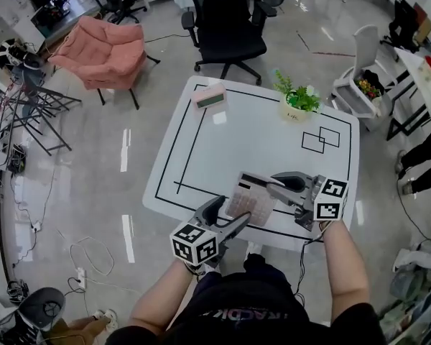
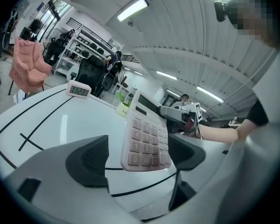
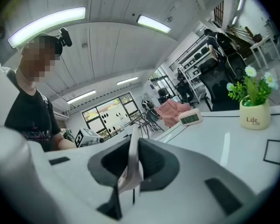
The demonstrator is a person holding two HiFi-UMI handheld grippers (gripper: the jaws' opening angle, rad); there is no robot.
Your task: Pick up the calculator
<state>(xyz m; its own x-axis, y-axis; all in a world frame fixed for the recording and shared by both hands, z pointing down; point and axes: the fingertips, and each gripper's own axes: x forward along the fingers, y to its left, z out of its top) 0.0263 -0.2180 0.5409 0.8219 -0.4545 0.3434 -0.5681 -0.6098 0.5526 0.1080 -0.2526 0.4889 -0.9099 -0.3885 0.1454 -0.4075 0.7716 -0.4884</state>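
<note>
Your left gripper (image 1: pixel 233 210) has its jaws spread wide with nothing pinched. The calculator (image 1: pixel 250 198) hangs just ahead between them, keypad end nearest you and long axis running away. Your right gripper (image 1: pixel 273 183) is clamped on the display end, holding it off the table (image 1: pixel 201 157).

Right tongs (image 3: pixel 133 166): jaws pressed onto the calculator (image 3: pixel 134 146), seen edge-on as a thin upright sliver.
Counter (image 3: pixel 233 148): white, marked with black lines.
Far side: potted plant (image 3: pixel 253 104) at right, pink clock (image 3: pixel 190 118) to its left.
Background: pink chair (image 3: pixel 170 111).
Left edge: person (image 3: pixel 30 120) in a black shirt.
</note>
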